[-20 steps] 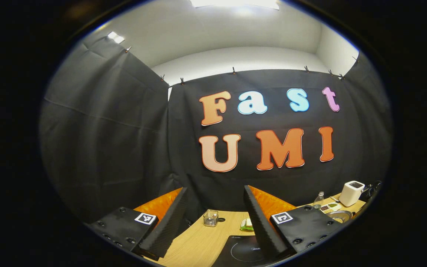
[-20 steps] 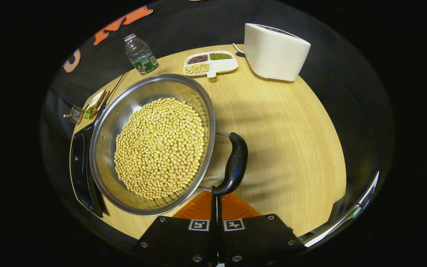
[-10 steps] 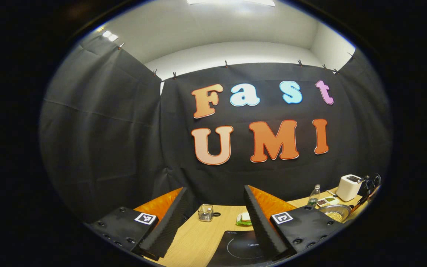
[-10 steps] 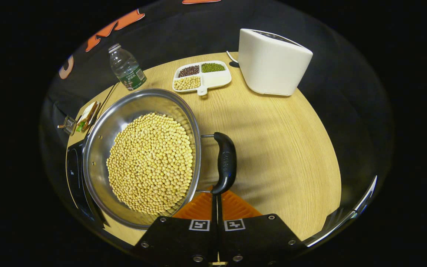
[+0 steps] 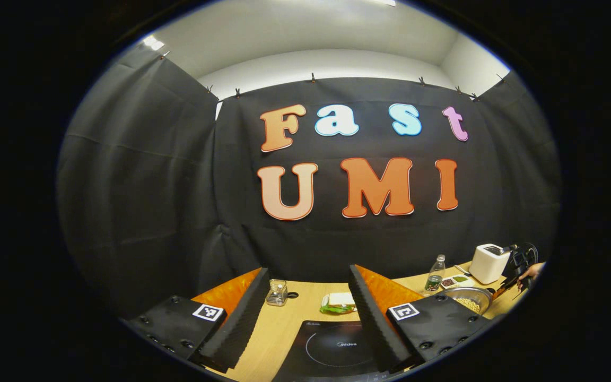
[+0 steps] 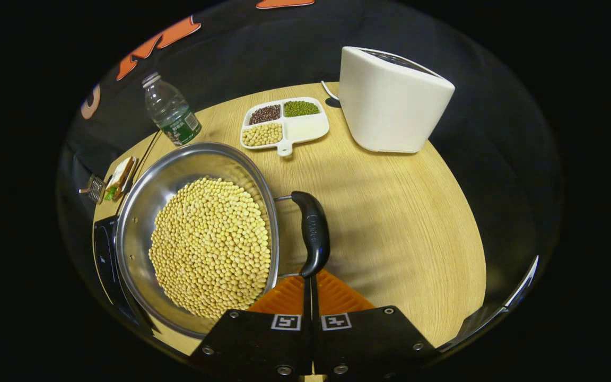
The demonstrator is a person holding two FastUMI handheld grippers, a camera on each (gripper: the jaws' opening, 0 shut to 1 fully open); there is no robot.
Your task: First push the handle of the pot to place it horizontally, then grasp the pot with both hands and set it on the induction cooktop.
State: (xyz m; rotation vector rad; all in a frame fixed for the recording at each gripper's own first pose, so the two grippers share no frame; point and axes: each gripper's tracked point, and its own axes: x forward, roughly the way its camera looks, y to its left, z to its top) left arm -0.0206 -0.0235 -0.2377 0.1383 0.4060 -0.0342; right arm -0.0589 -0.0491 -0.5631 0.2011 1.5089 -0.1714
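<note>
Right gripper view: my right gripper (image 6: 311, 276) has its fingers pressed together with nothing between them, tips right at the near end of the pot handle (image 6: 312, 233); can't tell if they actually touch it. Handle runs straight ahead from my tips. Pot (image 6: 141, 212) sits ahead-left of my fingers, full of soybeans (image 6: 211, 245), on the wooden table (image 6: 406, 223). Its far-left edge hides part of the induction cooktop (image 6: 105, 260). Beyond the pot: water bottle (image 6: 170, 110), divided dish (image 6: 284, 121) with beans, white appliance (image 6: 390, 101) ahead-right.

Left gripper view: my left gripper (image 5: 305, 307) is spread wide, holding nothing, raised above the table. Cooktop (image 5: 332, 347) lies directly below and between my fingers. Pot (image 5: 470, 298) is far off to my right, with the other gripper (image 5: 517, 262) and a hand (image 5: 531, 271) beside it.
</note>
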